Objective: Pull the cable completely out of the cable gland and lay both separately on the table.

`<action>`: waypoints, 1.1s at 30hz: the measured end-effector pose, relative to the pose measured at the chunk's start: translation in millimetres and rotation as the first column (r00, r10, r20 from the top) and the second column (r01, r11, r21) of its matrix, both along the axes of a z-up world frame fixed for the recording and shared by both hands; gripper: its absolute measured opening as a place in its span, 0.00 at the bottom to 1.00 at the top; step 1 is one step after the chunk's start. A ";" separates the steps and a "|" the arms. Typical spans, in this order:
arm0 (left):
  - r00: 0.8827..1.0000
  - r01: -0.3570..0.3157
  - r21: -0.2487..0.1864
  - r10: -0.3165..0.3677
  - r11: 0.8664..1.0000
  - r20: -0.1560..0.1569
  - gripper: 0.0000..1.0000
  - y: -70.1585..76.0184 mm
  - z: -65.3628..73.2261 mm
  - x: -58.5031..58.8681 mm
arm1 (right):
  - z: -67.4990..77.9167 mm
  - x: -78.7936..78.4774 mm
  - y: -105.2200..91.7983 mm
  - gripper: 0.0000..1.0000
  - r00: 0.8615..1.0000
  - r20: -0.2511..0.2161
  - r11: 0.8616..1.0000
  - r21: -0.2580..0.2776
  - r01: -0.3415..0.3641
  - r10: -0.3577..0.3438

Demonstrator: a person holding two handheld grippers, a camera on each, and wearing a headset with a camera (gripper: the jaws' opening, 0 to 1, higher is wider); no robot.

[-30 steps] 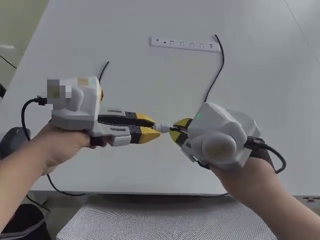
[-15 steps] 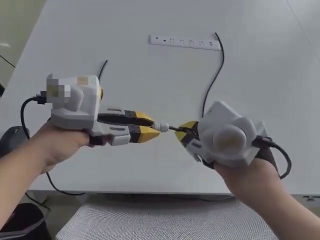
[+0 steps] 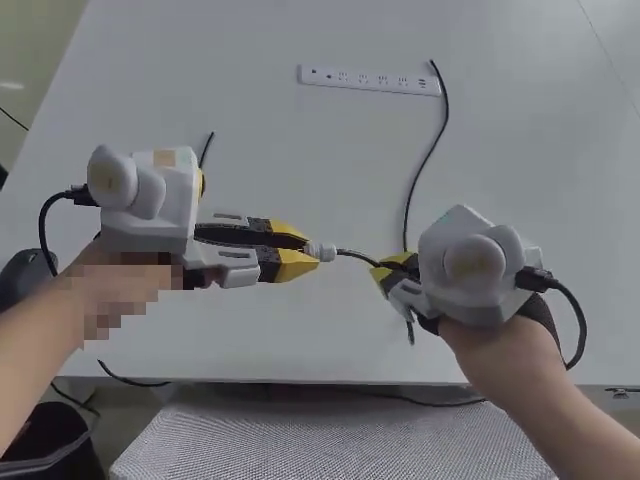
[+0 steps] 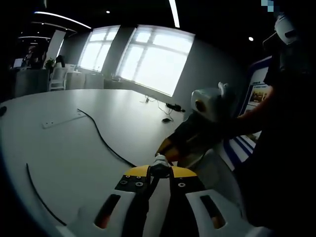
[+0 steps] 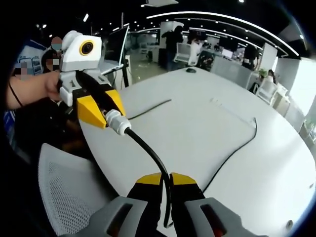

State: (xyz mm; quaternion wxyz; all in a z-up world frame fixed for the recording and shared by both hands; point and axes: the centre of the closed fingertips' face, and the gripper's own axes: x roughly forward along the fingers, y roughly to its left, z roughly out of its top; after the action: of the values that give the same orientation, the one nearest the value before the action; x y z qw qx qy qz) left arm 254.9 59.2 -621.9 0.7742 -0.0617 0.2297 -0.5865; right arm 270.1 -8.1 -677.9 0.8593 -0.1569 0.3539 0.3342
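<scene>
Cable gland [image 3: 320,251]: small white round fitting with a wider collar at one end. It is held in the air above the near edge of the worktop [image 3: 250,140] and does not touch it.
Cable [image 3: 358,257]: thin, black and round. One end is seated in the gland; a bare length runs in a shallow curve from the gland to the right claw. In the right gripper view it bends down from the gland and passes between the two yellow tips.
Cable end: in the head view a short black piece hangs below the right claw, clear of the worktop.
Left claw [image 3: 305,258]: yellow tips pressed together on the cable gland, which sticks out just past them. The left gripper view shows the white fitting pinched between the tips.
Right claw [image 3: 390,272]: yellow tips nearly together, pinching the cable with only the cable's thickness between them. It touches nothing else.
Spacing: the two claws point at each other, near but apart, joined only by the bare length of cable.
Hands: one hand holds each gripper body from below.
Power strip [image 3: 370,83]: white, lying flat at the far side of the worktop, well apart from both claws.
Power strip cord [image 3: 425,160]: black, running from the strip's right end across the worktop toward the right claw. Its near end is hidden behind the gripper.
Loose wire [image 3: 207,143]: short and black, lying on the worktop beyond the left gripper.
</scene>
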 end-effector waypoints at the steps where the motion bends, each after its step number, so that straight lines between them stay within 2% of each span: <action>1: 1.000 -0.001 -0.001 0.001 1.000 -0.002 0.15 -0.2 0.0 -0.1 | -2.4 0.4 -2.8 0.00 1.000 -0.006 1.000 -0.001 0.013 -0.013; 5: 1.000 0.000 -0.003 0.000 1.000 -0.005 0.15 -0.8 -0.4 0.3 | -10.7 1.7 -10.9 0.00 0.998 -0.031 0.999 -0.007 0.051 -0.051; 9: 1.000 0.002 -0.002 -0.002 1.000 -0.008 0.15 -0.7 -0.9 0.8 | -19.9 0.6 -18.0 0.00 0.991 -0.086 0.994 0.014 0.108 -0.106; 11: 1.000 0.003 0.001 -0.003 1.000 -0.013 0.15 -0.7 -2.0 0.7 | -21.6 -1.6 -16.2 0.00 0.984 -0.120 0.989 0.053 0.138 -0.131; 14: 1.000 0.003 -0.001 -0.003 1.000 -0.018 0.15 -0.5 -2.2 0.9 | -19.2 -2.6 -15.5 0.00 0.989 -0.099 0.992 0.041 0.118 -0.113; 20: 1.000 0.001 -0.001 -0.001 1.000 -0.023 0.15 2.0 -2.6 2.5 | -12.6 -4.6 -12.3 0.01 0.994 -0.079 0.995 0.059 0.086 -0.082; 25: 1.000 -0.006 -0.009 0.006 1.000 -0.024 0.15 2.2 -0.7 3.5 | -0.7 -3.1 -6.6 0.02 0.998 -0.030 0.995 0.080 0.050 -0.048; 30: 1.000 -0.011 -0.009 0.011 1.000 -0.028 0.15 3.9 -0.1 3.7 | 6.6 -8.3 -1.5 0.02 1.000 -0.012 0.998 0.062 0.000 0.000; 33: 1.000 -0.006 -0.011 0.006 1.000 -0.027 0.15 3.3 1.8 1.6 | 17.4 -9.0 5.0 0.06 0.999 0.021 0.997 0.059 -0.041 0.040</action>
State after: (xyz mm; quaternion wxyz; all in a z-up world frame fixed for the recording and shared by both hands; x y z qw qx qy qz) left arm 256.5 62.5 -620.1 0.7724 -0.0748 0.2368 -0.5846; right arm 261.1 -3.0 -660.5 0.8601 -0.1420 0.3320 0.3604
